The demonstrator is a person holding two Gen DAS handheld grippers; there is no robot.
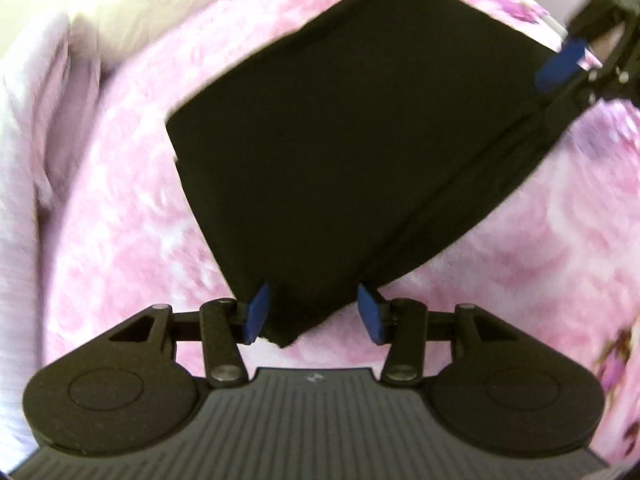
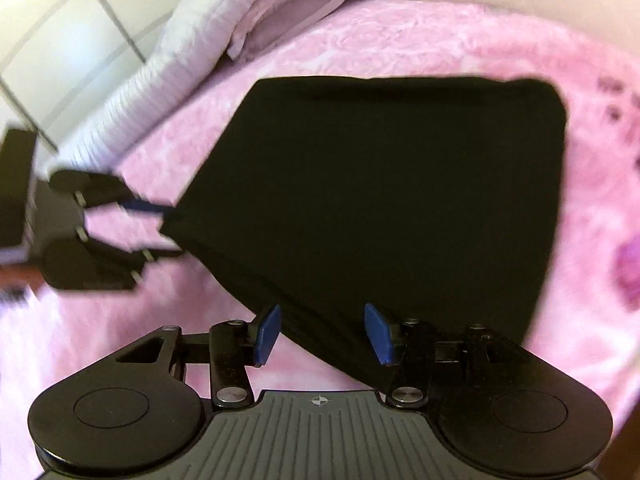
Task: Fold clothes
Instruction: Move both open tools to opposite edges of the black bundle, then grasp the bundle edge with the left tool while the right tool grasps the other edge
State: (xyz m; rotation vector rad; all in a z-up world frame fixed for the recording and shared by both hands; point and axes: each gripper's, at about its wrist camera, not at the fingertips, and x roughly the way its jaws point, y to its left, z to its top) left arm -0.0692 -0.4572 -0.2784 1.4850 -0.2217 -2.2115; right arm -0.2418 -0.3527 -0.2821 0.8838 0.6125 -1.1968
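Blue-padded fingers (image 1: 256,312) of your left gripper (image 1: 314,314) stand spread apart, straddling the near corner of the folded black garment (image 1: 352,152) without pinching it. Your right gripper (image 2: 322,336) is likewise spread wide at another edge of the same garment (image 2: 400,200), its pads (image 2: 378,334) flanking the cloth's near corner and clamping nothing. Between your two tools the garment lies flat as a dark, roughly rectangular bundle on the pink floral bedspread (image 1: 120,208), with layered folds showing along the side nearest you. Farther off, from your right wrist view, your left gripper (image 2: 148,216) meets the garment's far corner, blurred; beyond it, pale folded linens (image 2: 256,12) rest at the bedspread's (image 2: 400,44) edge, beside a tiled floor (image 2: 52,40).
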